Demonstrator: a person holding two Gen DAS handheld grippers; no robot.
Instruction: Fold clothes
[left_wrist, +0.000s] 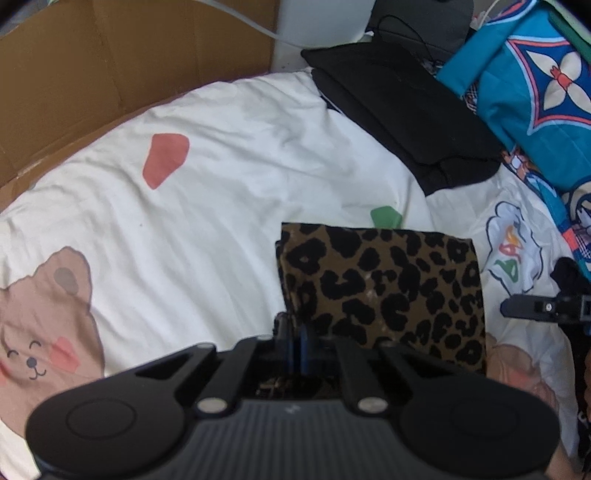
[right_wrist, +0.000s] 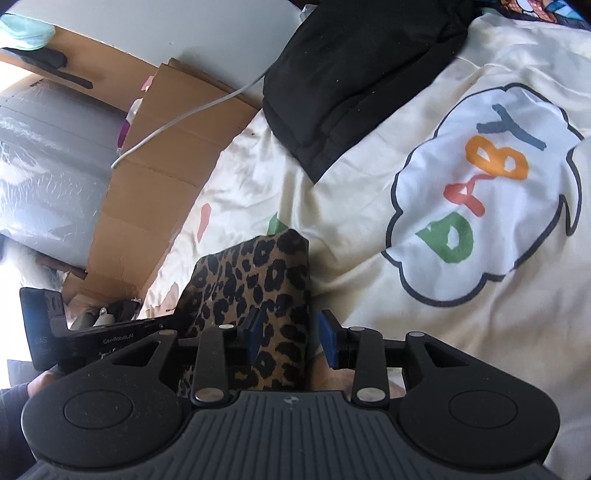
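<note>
Jaws, left: your left gripper (left_wrist: 295, 345) has its blue pads pressed together at the near left corner of the leopard-print garment (left_wrist: 380, 291); whether cloth is pinched between them cannot be told.
Jaws, right: your right gripper (right_wrist: 291, 338) has its pads apart, with the near edge of the leopard-print garment (right_wrist: 255, 295) between them; the left pad (right_wrist: 254, 332) touches the cloth, the right pad stands clear of it.
Garment: folded into a compact rectangle, lying flat on the cream bedsheet (left_wrist: 229, 177).
Beyond the garment: a folded black garment (left_wrist: 402, 122) lies on the sheet, well apart from it.
Right of the garment: a "BABY" cloud print (right_wrist: 480, 192) on the sheet.
Left of the garment: a bear print (left_wrist: 40, 314), and past the sheet's edge, flattened cardboard (left_wrist: 110, 66).
</note>
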